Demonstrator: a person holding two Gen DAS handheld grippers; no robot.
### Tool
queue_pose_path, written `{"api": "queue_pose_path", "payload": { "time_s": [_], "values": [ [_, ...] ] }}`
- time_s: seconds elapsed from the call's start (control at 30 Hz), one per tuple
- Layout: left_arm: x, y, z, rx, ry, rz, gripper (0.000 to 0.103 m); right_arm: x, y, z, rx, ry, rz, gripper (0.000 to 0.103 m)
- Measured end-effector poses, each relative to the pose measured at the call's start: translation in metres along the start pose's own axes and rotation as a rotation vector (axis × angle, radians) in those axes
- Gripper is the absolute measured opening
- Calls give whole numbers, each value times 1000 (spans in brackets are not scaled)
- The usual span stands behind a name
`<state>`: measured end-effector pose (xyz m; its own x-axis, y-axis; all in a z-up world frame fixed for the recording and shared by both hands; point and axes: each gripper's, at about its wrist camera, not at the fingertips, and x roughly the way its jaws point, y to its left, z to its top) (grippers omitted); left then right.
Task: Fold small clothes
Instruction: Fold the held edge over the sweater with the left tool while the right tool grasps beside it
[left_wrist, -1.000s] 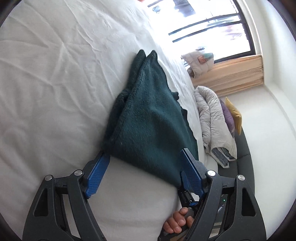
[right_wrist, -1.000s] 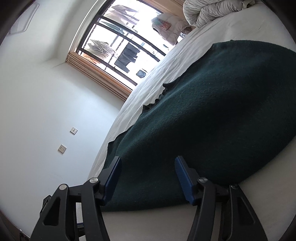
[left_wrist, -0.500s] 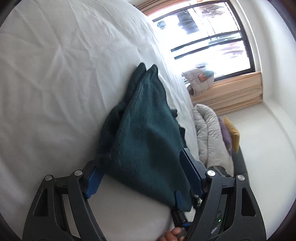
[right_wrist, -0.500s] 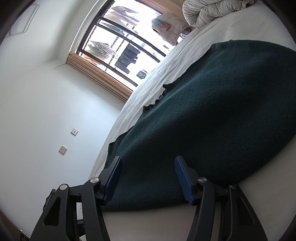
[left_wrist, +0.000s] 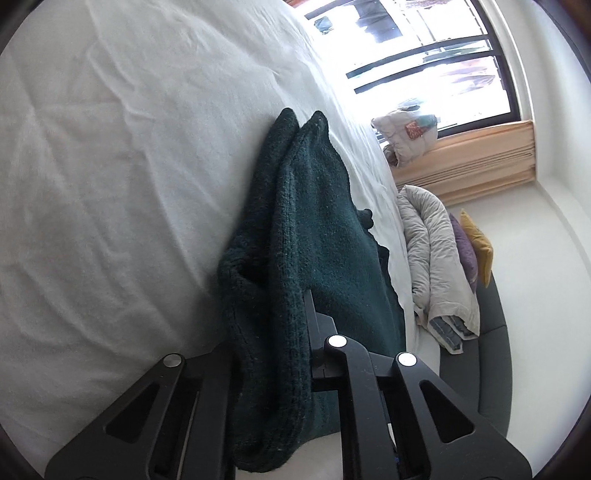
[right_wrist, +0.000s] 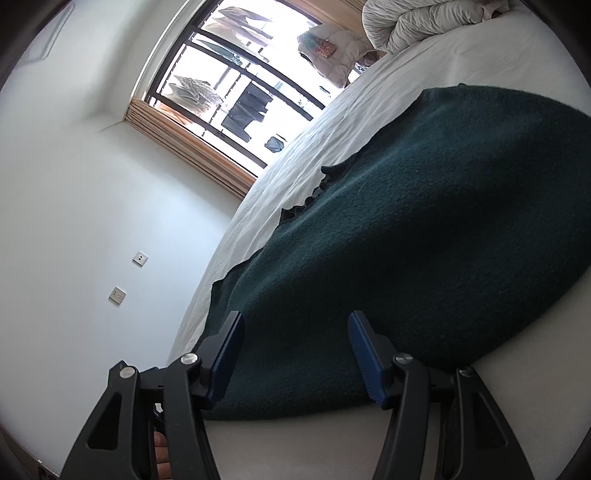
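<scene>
A white bed (left_wrist: 110, 184) fills both views. On it lies the dark green knit garment (left_wrist: 314, 229), which is the landmark here. The left wrist view alone shows it bunched into a ridge, with a rolled grey duvet (left_wrist: 432, 258) beyond it. The right wrist view alone shows it spread flat (right_wrist: 424, 240), with wall sockets (right_wrist: 117, 294) off to its left. The left gripper (left_wrist: 291, 339) is closing, its jaws pinching the garment's near fold. The right gripper (right_wrist: 295, 354) stands partly open over the garment's near edge, gripping nothing.
</scene>
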<state>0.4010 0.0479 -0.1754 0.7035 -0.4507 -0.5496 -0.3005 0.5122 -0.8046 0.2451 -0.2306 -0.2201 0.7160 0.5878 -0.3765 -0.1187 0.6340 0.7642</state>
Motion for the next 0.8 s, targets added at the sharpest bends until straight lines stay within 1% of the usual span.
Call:
{"api": "queue_pose_path", "payload": {
  "time_s": [0.03, 0.1, 0.13, 0.2, 0.23, 0.27, 0.33, 0.37, 0.4, 0.43, 0.47, 0.5, 0.57, 0.6, 0.63, 0.73, 0.8],
  "values": [
    [1, -7, 2, 23, -7, 10, 8, -2, 5, 2, -13, 9, -4, 63],
    [0, -30, 2, 115, -31, 42, 8, -12, 13, 10, -30, 8, 24, 68],
    [3, -49, 1, 189, -47, 64, 8, -18, 16, 15, -38, -3, 35, 72],
    [13, -90, -7, 334, -51, 96, 8, -30, 18, 34, -61, -34, 47, 74],
    [23, -113, -14, 423, -51, 120, 8, -33, 16, 45, -60, -42, 55, 76],
    [36, -140, -26, 539, -48, 158, 8, -34, 12, 56, -50, -43, 58, 79],
    [73, -186, -62, 780, -8, 220, 8, -30, -2, 82, -15, -28, 44, 81],
    [94, -201, -85, 900, 19, 260, 8, -26, -7, 93, -2, -16, 48, 81],
    [109, -207, -102, 985, 32, 288, 8, -19, -18, 104, 25, 9, 61, 81],
    [122, -208, -118, 1041, 41, 309, 8, -9, -29, 113, 71, 48, 63, 83],
    [137, -202, -131, 1067, 66, 325, 8, 1, -39, 119, 123, 95, 47, 84],
    [141, -196, -136, 1064, 74, 324, 8, 11, -48, 123, 165, 133, 31, 84],
    [144, -190, -144, 1095, 38, 325, 7, 25, -60, 127, 182, 187, 30, 84],
    [145, -191, -144, 1101, 31, 325, 7, 32, -62, 127, 181, 213, 16, 84],
    [147, -193, -143, 1099, 32, 320, 7, 36, -61, 127, 172, 230, 24, 84],
    [153, -192, -139, 1097, 29, 305, 8, 53, -48, 124, 143, 306, 99, 84],
    [150, -191, -139, 1090, 20, 281, 8, 67, -39, 121, 125, 346, 106, 80]
  ]
}}
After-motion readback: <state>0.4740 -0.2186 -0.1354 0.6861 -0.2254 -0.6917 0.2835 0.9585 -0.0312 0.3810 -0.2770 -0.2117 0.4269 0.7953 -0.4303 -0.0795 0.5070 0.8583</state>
